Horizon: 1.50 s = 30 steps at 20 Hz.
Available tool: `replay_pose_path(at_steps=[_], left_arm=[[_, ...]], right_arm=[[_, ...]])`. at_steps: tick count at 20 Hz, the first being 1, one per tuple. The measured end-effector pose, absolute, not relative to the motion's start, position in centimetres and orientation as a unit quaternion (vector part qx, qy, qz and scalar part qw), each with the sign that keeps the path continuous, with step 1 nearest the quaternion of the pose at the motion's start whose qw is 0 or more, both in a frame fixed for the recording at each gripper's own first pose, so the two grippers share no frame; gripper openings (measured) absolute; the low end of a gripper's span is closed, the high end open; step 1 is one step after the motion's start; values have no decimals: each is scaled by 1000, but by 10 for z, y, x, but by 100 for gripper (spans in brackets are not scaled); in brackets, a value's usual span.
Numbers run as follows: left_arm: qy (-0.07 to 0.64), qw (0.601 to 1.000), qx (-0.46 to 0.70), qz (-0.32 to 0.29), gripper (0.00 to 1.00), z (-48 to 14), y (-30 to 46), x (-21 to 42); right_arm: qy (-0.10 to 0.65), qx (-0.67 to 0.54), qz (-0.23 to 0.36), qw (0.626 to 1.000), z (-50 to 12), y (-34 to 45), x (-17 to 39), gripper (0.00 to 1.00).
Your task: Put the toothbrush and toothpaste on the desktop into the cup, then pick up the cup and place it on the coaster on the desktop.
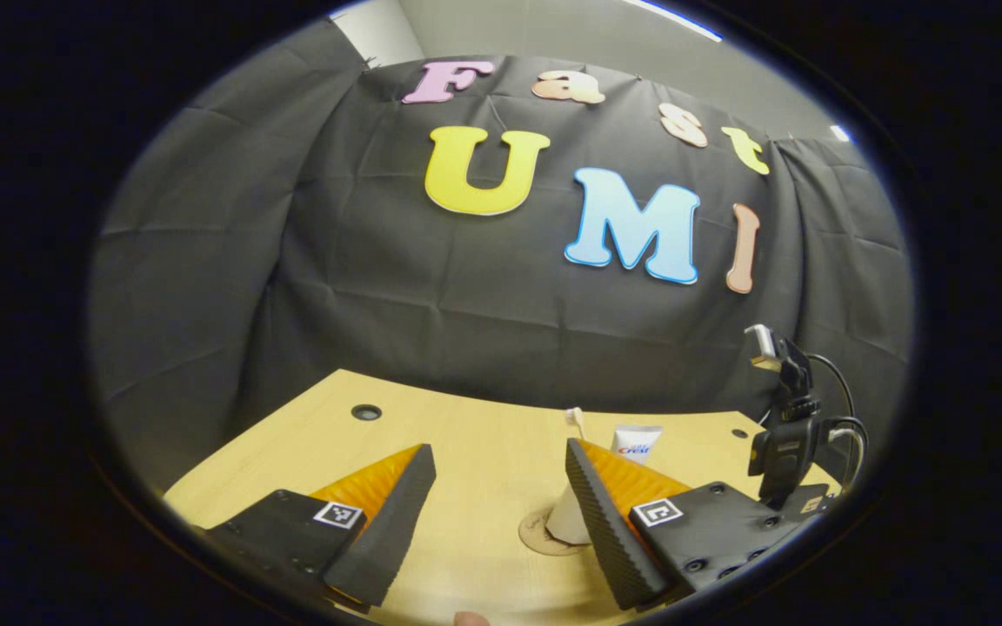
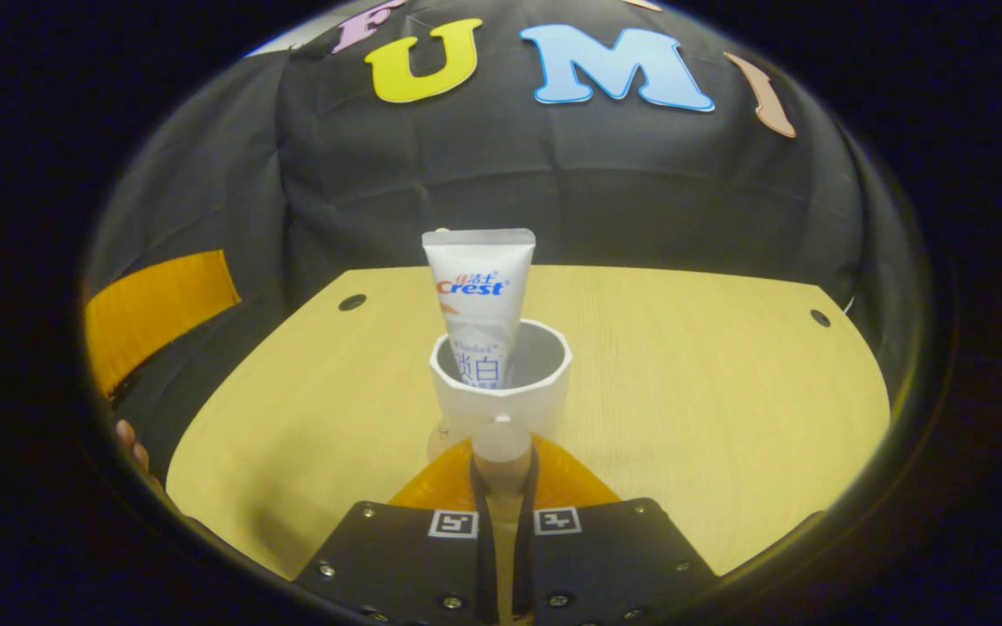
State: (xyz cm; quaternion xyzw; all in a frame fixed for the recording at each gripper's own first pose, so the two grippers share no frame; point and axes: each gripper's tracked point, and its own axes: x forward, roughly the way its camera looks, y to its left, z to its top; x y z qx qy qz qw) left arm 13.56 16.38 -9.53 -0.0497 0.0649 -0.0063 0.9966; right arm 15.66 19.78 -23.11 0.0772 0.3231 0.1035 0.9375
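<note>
The right hand-held gripper (image 2: 502, 452), closed on the cup's handle (image 2: 501, 442), holds the cup (image 2: 501, 387) dead ahead, toothpaste (image 2: 479, 304) upright inside; the left hand-held gripper (image 1: 501, 496) gapes empty beside the coaster (image 1: 540, 532).

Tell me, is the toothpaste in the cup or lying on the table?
In the cup. The white toothpaste tube stands upright, its lower end inside the white faceted cup, its flat crimped end sticking up above the rim.

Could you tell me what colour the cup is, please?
The faceted plastic cup is white, clearest in the right gripper view.
</note>
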Motion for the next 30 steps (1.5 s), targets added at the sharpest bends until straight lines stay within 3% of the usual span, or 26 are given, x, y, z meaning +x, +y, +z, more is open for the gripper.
replay_pose_path(at_steps=[5,8,9,11,12,14,15,16,20,30], left_arm=[[64,997,-53,-1,94,-91,169,128],[57,997,-46,2,94,-83,171,123],[55,997,-45,2,94,-81,170,121],[52,998,-46,4,96,-77,171,118],[52,998,-47,5,96,-75,169,116],[50,998,-47,3,96,-71,165,113],[49,998,-45,3,96,-69,162,111],[45,998,-41,3,94,-65,160,110],[31,999,-32,-4,94,-50,145,102],[6,999,-40,-25,96,-20,101,72]], right_arm=[[350,67,107,928,-246,210,146,11],[352,69,108,927,-243,212,143,25],[353,72,106,927,-242,210,142,22],[352,82,108,926,-236,210,138,30],[353,86,111,925,-233,208,135,39],[348,101,122,924,-224,207,127,43],[344,105,126,925,-217,204,121,49],[338,104,126,927,-208,198,115,63],[287,89,120,946,-166,171,95,65],[105,34,36,993,-28,68,59,64]])
